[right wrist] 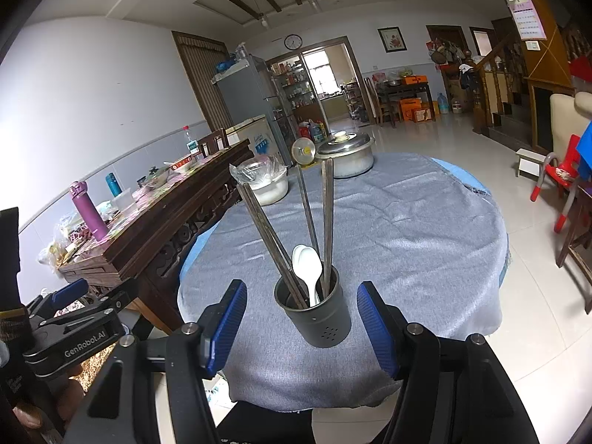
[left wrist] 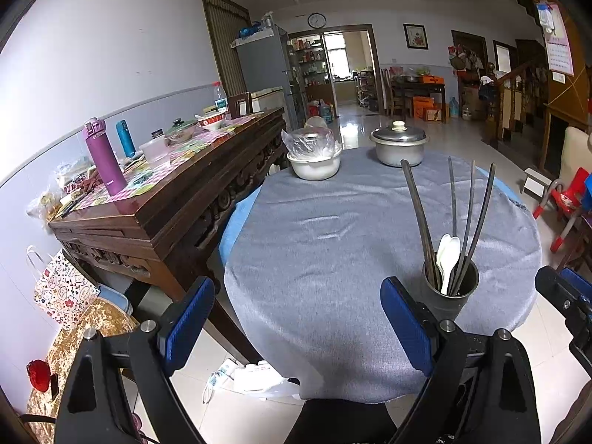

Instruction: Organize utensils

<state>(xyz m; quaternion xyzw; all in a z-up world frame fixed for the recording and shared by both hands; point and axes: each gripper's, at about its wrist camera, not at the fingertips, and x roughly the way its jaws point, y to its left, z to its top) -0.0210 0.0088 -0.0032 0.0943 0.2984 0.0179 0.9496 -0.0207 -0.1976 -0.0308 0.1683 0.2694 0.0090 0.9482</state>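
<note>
Holder: dark grey metal cylinder cup (right wrist: 317, 314), small vent holes low on its side, standing upright near the front edge of a round table w/ grey cloth (right wrist: 407, 222).
Contents: long dark chopsticks (right wrist: 325, 222) fanning up & outward; two white plastic spoons (right wrist: 309, 264) nesting together, bowls pointing up, leaning inside the cup.
Right gripper (right wrist: 301, 327): blue pads spreading apart, sitting either side of the cup w/ gaps showing, not touching it.
Left gripper (left wrist: 298, 323): jaws spreading wide over bare cloth, holding nothing; cup is sitting just beyond its right finger.
Far side of table: lidded metal pot (left wrist: 399, 146) & white bowl w/ plastic wrap (left wrist: 314, 155), well apart from the cup.
</note>
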